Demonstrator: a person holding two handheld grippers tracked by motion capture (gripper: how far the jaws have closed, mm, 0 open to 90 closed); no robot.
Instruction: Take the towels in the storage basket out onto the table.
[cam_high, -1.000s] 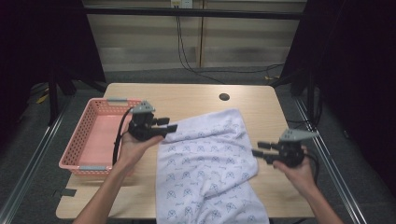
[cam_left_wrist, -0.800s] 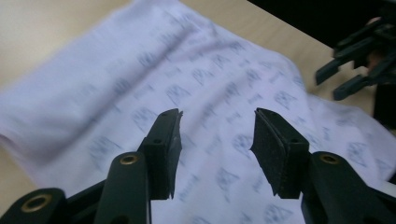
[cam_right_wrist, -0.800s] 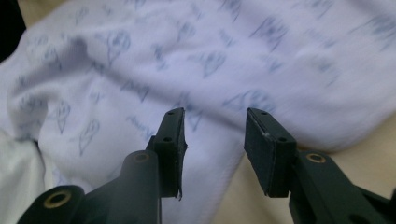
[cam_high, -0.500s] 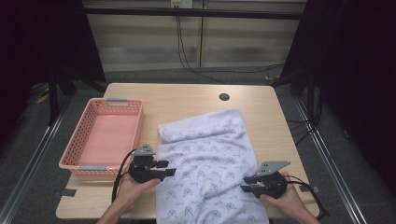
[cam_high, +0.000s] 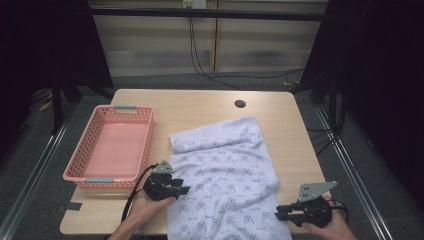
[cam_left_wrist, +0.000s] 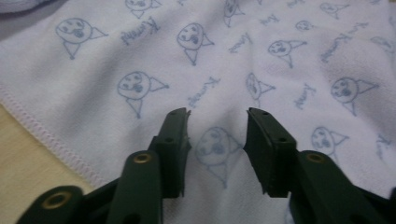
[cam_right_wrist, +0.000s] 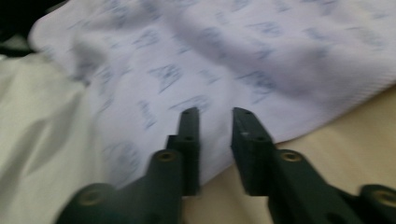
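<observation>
Left gripper: held low in the left hand, forearm entering from the bottom edge, fingers pointing right, level. Jaws have just been closing, gap remains, pads pressing on nothing. Right gripper: in the right hand at the bottom right, fingers pointing left. Narrower gap, jaws have just been closing too, nothing pinched.

The left gripper hovers low over a white cloth printed with small blue cartoon faces and script words. Its two black jaws rise from six o'clock, parted, having just been closing, with one printed face between them. The cloth's stitched hem runs toward seven o'clock, bare wooden table beyond it.
</observation>
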